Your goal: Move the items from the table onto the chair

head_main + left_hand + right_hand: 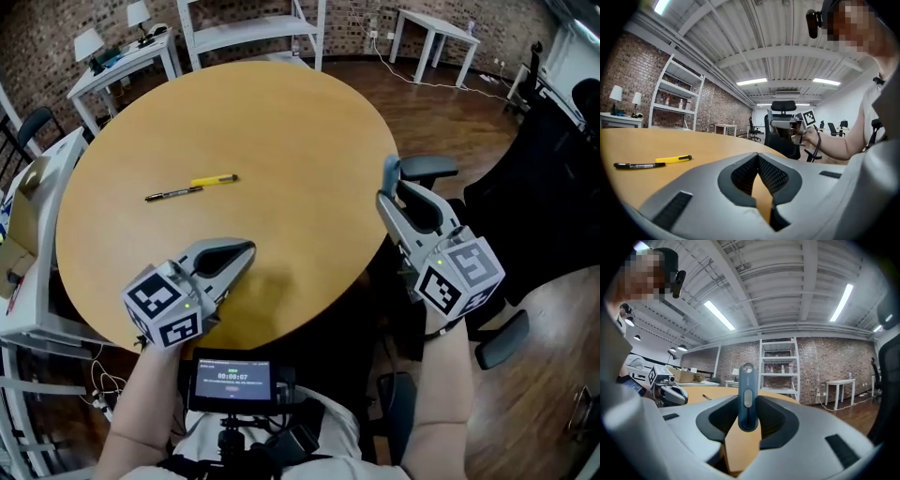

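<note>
Off the table's (281, 112) right edge, the blue cutter (747, 397) clamped in the right gripper (387, 199) should be carried over the chair (539, 173) and released low; the left gripper (247, 250) is closed, empty.

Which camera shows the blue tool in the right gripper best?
Right gripper view: the blue tool stands upright, clamped between the jaws. The head view shows only its end; in the left gripper view it is too far to make out.
</note>
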Demonstrator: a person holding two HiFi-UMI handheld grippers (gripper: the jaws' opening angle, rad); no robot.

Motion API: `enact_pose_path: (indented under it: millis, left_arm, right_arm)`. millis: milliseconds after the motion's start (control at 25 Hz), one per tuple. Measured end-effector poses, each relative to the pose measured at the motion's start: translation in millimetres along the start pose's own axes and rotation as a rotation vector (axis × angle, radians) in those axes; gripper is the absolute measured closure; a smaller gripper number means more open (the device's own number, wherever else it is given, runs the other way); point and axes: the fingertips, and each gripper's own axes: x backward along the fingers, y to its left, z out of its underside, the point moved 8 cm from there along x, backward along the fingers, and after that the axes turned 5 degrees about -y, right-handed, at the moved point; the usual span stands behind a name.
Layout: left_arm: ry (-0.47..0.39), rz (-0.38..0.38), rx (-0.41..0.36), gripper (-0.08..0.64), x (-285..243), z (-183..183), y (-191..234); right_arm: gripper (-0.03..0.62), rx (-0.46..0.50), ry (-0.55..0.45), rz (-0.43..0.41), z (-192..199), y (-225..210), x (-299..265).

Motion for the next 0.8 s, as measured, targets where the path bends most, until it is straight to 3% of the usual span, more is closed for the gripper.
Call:
enact_pose_path:
  millis: [200,400,640,800]
  left_arm:
    - [-0.001,0.038,-0.003,0.549,-34,-6,-17]
    - [0.000,0.098,-0.011,0.548,-73,-7,-41]
    - [0.012,0.183,-0.015,0.548,-114,-10,-70]
    - [0.011,0.207,-0.018,0.548,-130,-12,-82]
  right_arm:
    - [0.456,-0.009,0.021,0.198,11,-61,68]
    - [0.454,-0.056,0.130,0.323,69,-108,120]
    - [0.454,-0.015,0.447,0.437,160,-152,161]
    - [0.454,-0.012,0.724,0.415,226,-181,177]
